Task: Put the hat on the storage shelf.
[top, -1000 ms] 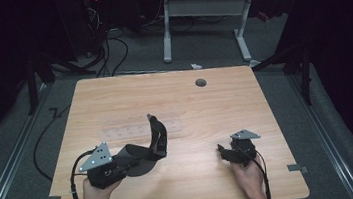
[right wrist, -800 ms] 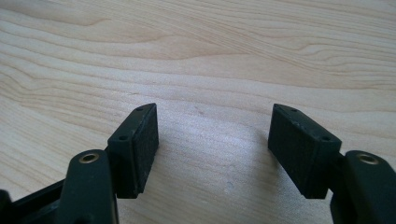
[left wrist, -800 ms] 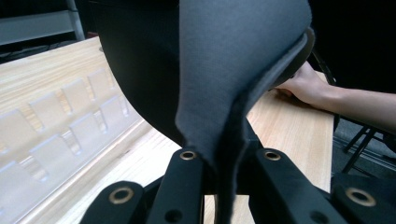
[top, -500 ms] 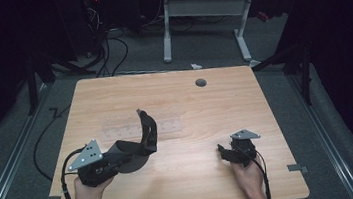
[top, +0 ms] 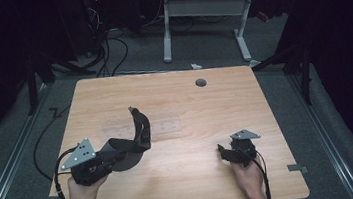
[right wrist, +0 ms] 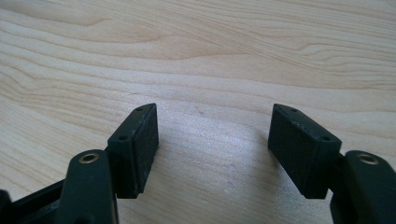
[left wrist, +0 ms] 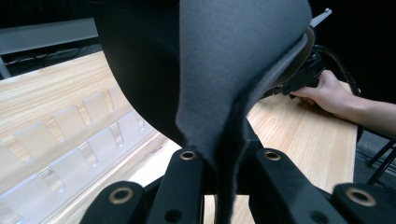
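Holding a dark cloth thing [top: 136,137], maybe a cap or a soft pouch, the left gripper [top: 102,160] has its jaws pinched tight on the cloth's edge. The left gripper view shows the grey cloth [left wrist: 233,79] squeezed between the two black jaws and rising up in front of the camera. From above, the cloth hangs over the left front part of the wooden table [top: 190,103], with one end curling up in the air and the lower part near the tabletop.

The right gripper [top: 227,153] rests on the table near the front right. Its jaws stand apart with nothing between them, just bare wood.

What could go wrong? The cloth is floppy and is held by a thin edge, so it could slip out if the hand moves fast. It could also drag on the table and fold up.

A clear plastic rack [top: 160,127] with little slots lies flat just behind the cloth. The hanging cloth could bump or catch on it. A small round hole [top: 201,82] sits far back on the table, well out of the way.
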A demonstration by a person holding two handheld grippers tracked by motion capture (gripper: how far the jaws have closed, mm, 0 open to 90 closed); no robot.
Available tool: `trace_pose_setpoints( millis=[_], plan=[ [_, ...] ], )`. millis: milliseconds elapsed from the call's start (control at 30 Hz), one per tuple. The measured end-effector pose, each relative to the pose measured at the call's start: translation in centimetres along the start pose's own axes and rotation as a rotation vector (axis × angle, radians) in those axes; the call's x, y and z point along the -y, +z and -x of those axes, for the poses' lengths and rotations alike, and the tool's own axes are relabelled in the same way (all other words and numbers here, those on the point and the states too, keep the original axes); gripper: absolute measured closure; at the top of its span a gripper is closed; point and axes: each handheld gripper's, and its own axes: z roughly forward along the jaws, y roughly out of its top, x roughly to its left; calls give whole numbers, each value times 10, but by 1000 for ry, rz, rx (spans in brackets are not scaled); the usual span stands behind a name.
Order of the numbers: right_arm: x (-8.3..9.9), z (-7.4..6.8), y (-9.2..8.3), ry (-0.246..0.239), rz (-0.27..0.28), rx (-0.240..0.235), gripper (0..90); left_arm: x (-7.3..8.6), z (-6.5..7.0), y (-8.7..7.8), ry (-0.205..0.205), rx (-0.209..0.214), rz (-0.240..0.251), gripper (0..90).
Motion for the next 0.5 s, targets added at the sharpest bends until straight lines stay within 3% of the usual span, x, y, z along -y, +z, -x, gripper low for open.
trace_pose_setpoints(
  millis=[500],
  plan=[
    [0,0,0,1,0,1,337,-13,-12,-2,-1,-48,59,858]
  ],
)
